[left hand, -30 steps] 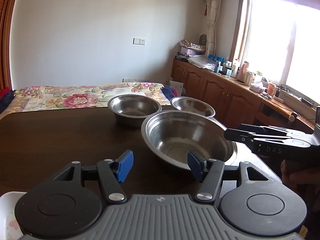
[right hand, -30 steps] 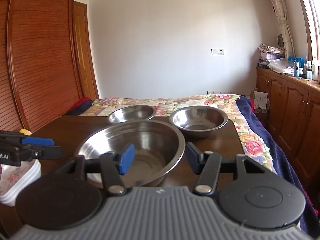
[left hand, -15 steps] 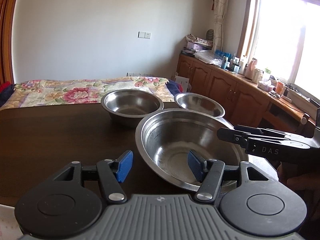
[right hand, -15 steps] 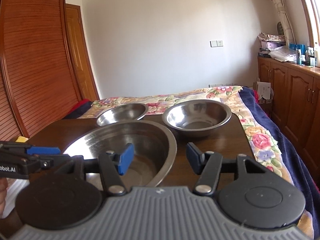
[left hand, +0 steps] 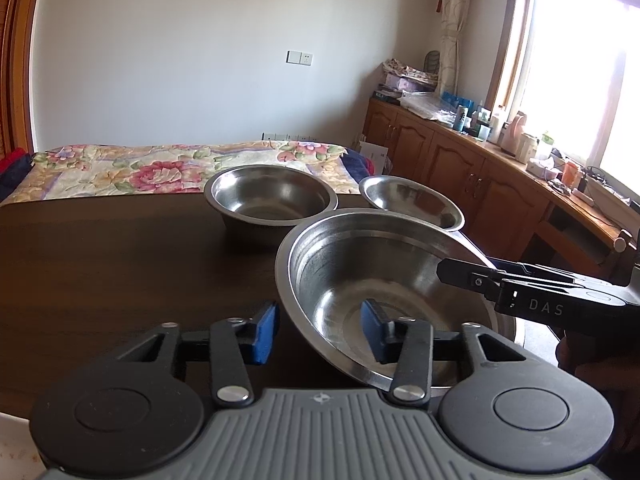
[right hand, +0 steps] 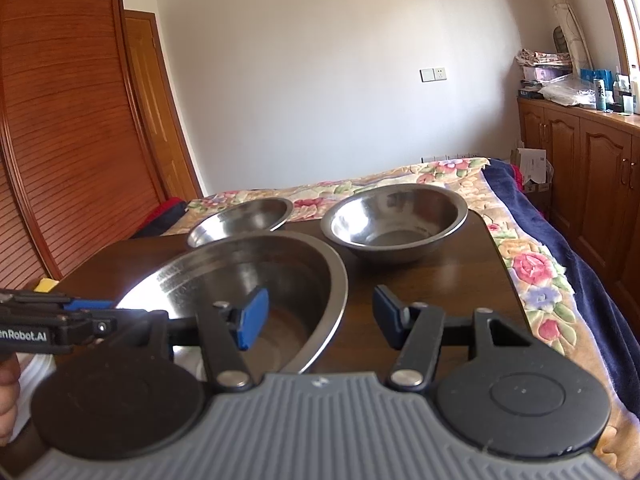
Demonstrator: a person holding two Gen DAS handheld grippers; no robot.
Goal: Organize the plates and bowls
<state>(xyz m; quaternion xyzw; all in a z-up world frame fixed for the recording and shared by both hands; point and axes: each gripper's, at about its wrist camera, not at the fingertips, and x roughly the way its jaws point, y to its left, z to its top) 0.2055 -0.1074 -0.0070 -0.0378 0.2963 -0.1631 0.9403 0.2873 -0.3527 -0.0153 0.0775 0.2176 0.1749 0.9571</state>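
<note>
Left gripper (left hand: 318, 326): jaws spread wide, gripping nothing. The near left rim of the big bowl sits between its blue pads (left hand: 266, 330); whether either pad touches the metal I cannot tell. It looks lined up to pinch that rim.

Table (left hand: 120, 264): dark wood, carrying 3 steel bowls; the near left corner shows a white edge, probably plates, too cut off to be sure.

Deep bowl (left hand: 272, 200): upright near the far edge, toward the middle, just beside the big bowl's far rim; touching or not is unclear.

Big bowl (left hand: 384, 288): the largest of the 3, at the near right part of the table, between both grippers. In the right wrist view (right hand: 256, 292) its rim also falls between that gripper's pads, so it seems set for a 2-sided lift. It appears tilted, though the fisheye may exaggerate this.

Shallow bowl (left hand: 412, 202): at the far right corner, upright, close behind the big bowl.

Right gripper (right hand: 316, 318): jaws apart, holding nothing, its fingers (left hand: 480, 278) reaching over the big bowl's right rim.

Step, as I judge it: both tools closing in on the big bowl; nesting of the 3 not yet done.

Risk: thin slick rim could slip from the pads.
</note>
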